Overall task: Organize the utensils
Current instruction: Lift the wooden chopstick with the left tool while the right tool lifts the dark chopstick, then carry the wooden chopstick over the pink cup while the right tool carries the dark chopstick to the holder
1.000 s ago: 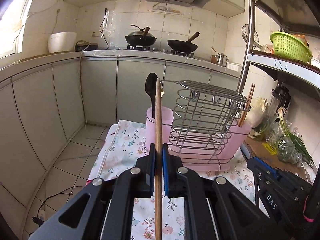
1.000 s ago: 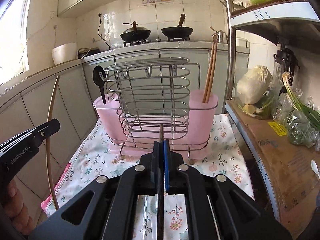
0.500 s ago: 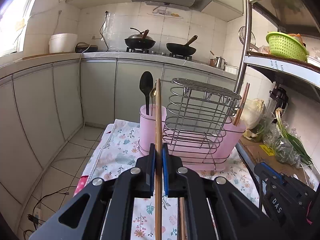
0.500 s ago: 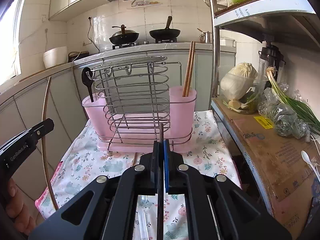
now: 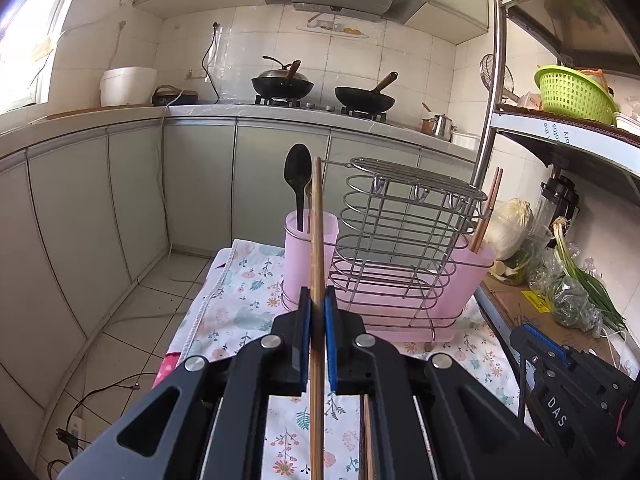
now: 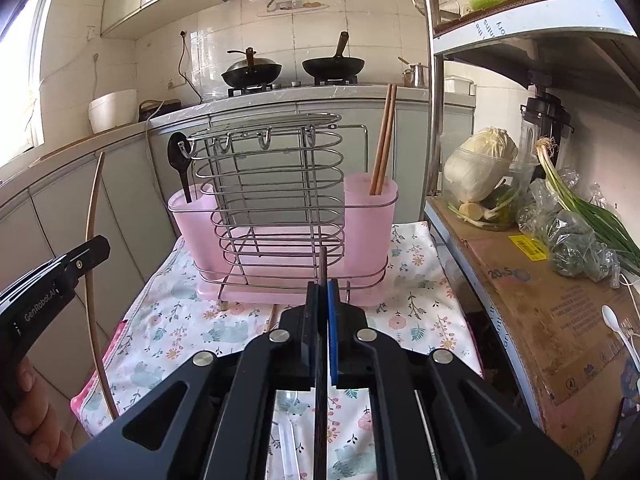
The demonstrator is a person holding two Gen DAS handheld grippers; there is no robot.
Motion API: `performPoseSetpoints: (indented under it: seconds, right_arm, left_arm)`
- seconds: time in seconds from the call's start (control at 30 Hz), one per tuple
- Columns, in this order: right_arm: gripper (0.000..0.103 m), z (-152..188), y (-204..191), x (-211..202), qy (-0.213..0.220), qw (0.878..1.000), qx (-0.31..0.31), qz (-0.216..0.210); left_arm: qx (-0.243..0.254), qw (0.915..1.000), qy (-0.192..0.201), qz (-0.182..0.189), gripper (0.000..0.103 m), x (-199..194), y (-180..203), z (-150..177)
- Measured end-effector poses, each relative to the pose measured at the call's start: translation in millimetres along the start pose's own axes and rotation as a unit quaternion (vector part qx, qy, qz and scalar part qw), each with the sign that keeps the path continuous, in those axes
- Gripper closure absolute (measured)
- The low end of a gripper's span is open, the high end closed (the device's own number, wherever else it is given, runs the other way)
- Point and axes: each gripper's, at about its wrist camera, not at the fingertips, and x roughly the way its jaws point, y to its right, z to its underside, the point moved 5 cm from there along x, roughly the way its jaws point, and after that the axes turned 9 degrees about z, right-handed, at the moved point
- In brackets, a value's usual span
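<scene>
Compared with one second earlier, the pink utensil holder (image 5: 400, 280) sits slightly farther from both cameras; both grips are unchanged. The holder stands on a floral cloth (image 5: 240, 300) in a tiled kitchen, with woks on the stove behind. The left gripper (image 5: 318, 300) clamps a wooden chopstick (image 5: 317, 240), long axis upright and pointing toward the holder. The right gripper (image 6: 322, 292) clamps a dark thin utensil (image 6: 321, 264), likewise pointing forward.
</scene>
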Motion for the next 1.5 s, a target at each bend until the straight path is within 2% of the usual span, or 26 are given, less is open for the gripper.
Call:
performPoseSetpoints:
  seconds: [0.5, 0.93, 1.2, 1.3, 1.4, 1.5]
  right_arm:
    - [0.098, -9.9, 1.4, 6.7, 0.005, 1.000, -0.003, -0.002]
    - [0.098, -73.8, 31.5, 3.3, 0.055, 0.998, 0.022, -0.002]
    - [0.098, -104.2, 44.0, 9.3, 0.066, 0.997, 0.033, -0.009]
    - [0.098, -114.2, 46.8, 11.6, 0.064, 0.997, 0.039, -0.017]
    - [0.098, -112.4, 51.2, 20.7, 0.038, 0.998, 0.040, -0.030]
    - [0.098, -94.2, 60.9, 46.2, -0.025, 0.998, 0.045, -0.040]
  left_arm:
    - [0.021, 0.9998, 0.008, 0.000, 0.097, 12.1, -1.5, -12.4]
    - [0.031, 0.9982, 0.043, -0.028, 0.097, 36.6, -11.6, -75.0]
    - [0.035, 0.9975, 0.054, -0.028, 0.097, 55.1, -6.7, -105.3]
    - [0.039, 0.9973, 0.058, -0.024, 0.097, 60.4, -4.7, -113.9]
    - [0.043, 0.9969, 0.063, -0.019, 0.097, 62.7, -4.7, -119.7]
    - [0.038, 0.9972, 0.062, -0.014, 0.097, 64.3, -7.6, -121.2]
